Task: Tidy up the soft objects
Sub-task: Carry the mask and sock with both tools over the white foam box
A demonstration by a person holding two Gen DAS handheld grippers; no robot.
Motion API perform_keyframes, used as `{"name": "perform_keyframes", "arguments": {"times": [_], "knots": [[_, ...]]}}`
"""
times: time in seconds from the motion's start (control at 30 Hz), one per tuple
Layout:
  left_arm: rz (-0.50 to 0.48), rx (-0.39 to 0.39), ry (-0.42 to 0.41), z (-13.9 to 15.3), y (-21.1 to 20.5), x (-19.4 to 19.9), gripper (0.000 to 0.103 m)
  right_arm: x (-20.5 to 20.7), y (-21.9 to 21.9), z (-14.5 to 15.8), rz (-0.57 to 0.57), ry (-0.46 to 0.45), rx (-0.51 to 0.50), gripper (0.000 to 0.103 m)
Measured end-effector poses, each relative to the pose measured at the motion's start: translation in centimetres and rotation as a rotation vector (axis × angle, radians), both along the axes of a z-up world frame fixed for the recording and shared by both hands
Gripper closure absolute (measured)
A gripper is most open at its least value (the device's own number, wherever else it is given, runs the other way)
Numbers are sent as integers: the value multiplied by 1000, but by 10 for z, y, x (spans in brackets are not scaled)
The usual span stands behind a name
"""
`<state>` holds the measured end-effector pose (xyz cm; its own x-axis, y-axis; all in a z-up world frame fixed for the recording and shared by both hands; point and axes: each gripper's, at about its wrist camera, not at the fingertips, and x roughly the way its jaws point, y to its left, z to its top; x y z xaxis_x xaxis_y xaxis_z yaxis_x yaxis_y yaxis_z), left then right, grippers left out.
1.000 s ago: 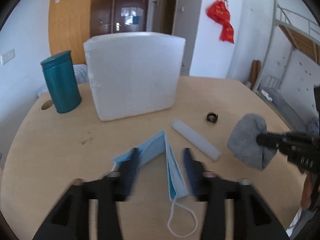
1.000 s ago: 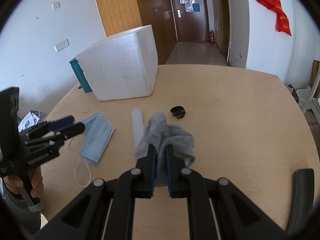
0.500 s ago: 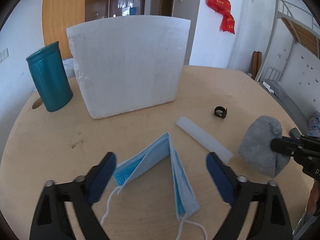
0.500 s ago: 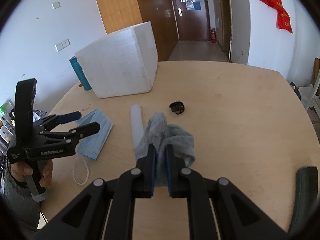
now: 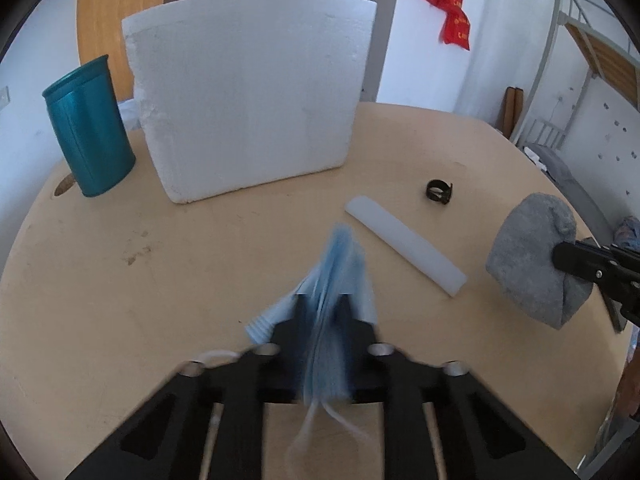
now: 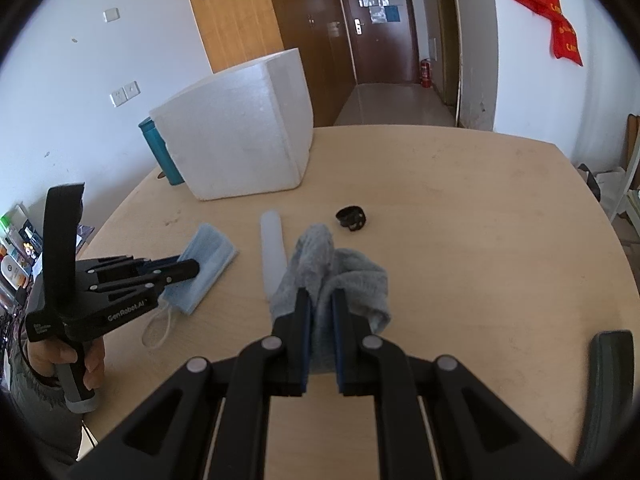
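— Looking at both views, how far is the sorting, in your opinion?

— Near the beginning, I think. The left tool [image 5: 320, 312] has just been closing its jaws, and now they pinch the folded pale blue pleated face mask [image 5: 340, 264] between them. One end of the mask is raised, the other end seems to touch the round beige wooden worktop [image 5: 160, 288], and its white ear loops hang down.

— And the other hand?

— The right tool [image 6: 320, 312] is narrow, clamped on the crumpled grey fleece cloth [image 6: 336, 276], which hangs above the worktop.

— So two soft things are gripped — but nothing is put away?

— I judge so. The big white foam box [image 5: 248, 92] stands at the back beside the tall teal metal canister [image 5: 90, 136]. It may be the place for the soft things, but I cannot see its inside from here.

— What remains on the worktop?

— A long flat white foam strip [image 5: 404, 244] between mask and cloth, and a small black ring-like clip [image 5: 438, 191] further back. The strip may also belong to the task; of the clip I cannot tell.
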<state>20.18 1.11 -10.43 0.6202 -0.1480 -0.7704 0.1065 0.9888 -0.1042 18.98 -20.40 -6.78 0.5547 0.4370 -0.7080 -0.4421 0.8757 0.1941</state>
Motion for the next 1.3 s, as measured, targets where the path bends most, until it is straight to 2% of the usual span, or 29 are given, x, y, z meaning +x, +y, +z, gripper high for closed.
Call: {"name": "perform_keyframes", "arguments": {"times": [0.1, 0.33, 0.67, 0.87, 1.3], "knots": [[4, -24, -15, 5, 3, -4, 98, -1, -1, 2, -1, -3, 1, 90], [-1, -39, -112, 37, 2, -26, 99, -6, 3, 12, 6, -30, 9, 90], [-4, -28, -218, 74, -1, -54, 98, -18, 16, 40, 43, -99, 15, 90], [26, -35, -281, 93, 4, -66, 98, -24, 25, 57, 70, -149, 26, 90], [64, -53, -380, 129, 21, -79, 98, -22, 47, 79, 99, -192, 34, 90]]}}
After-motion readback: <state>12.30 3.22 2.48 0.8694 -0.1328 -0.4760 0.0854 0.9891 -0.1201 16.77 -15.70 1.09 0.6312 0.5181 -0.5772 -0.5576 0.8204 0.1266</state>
